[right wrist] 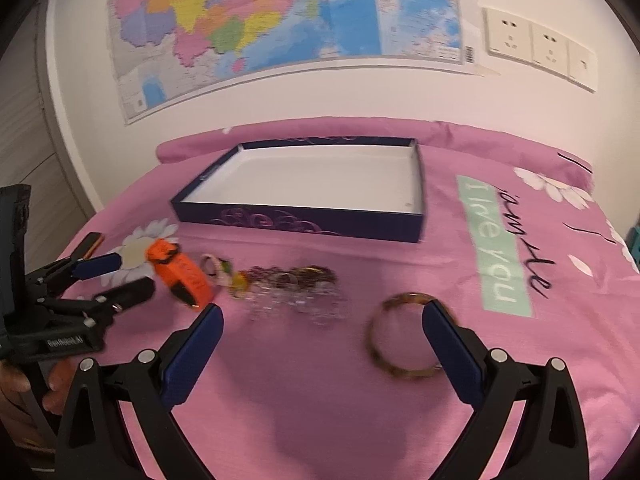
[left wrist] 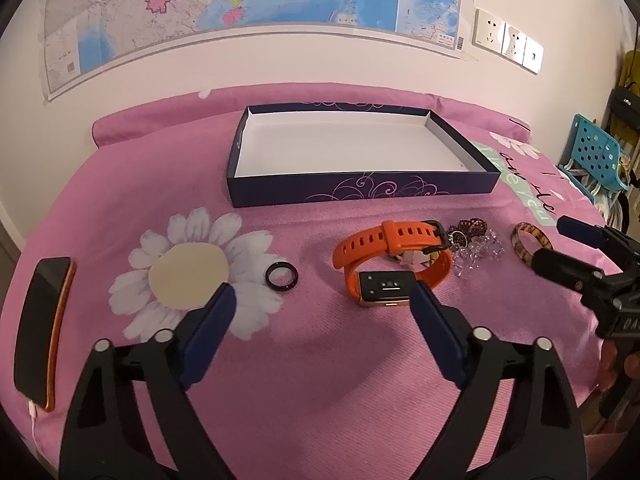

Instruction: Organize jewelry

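An open dark-blue box (left wrist: 360, 192) (right wrist: 304, 224) with a white inside lies on the pink bedspread. In front of it lie a black ring (left wrist: 281, 276), an orange smartwatch (left wrist: 394, 258) (right wrist: 182, 276), a heap of bead and crystal bracelets (left wrist: 474, 242) (right wrist: 296, 288) and a brown amber bangle (left wrist: 532, 240) (right wrist: 404, 334). My left gripper (left wrist: 320, 300) is open, between ring and watch. My right gripper (right wrist: 320, 320) is open, its right finger (right wrist: 448, 344) over the bangle. The right wrist view is blurred.
A phone (left wrist: 42, 332) on a cable lies at the bed's left edge. A wall map (left wrist: 240, 8) and wall sockets (left wrist: 508, 42) are behind the bed. A blue perforated chair (left wrist: 596, 152) stands at the right.
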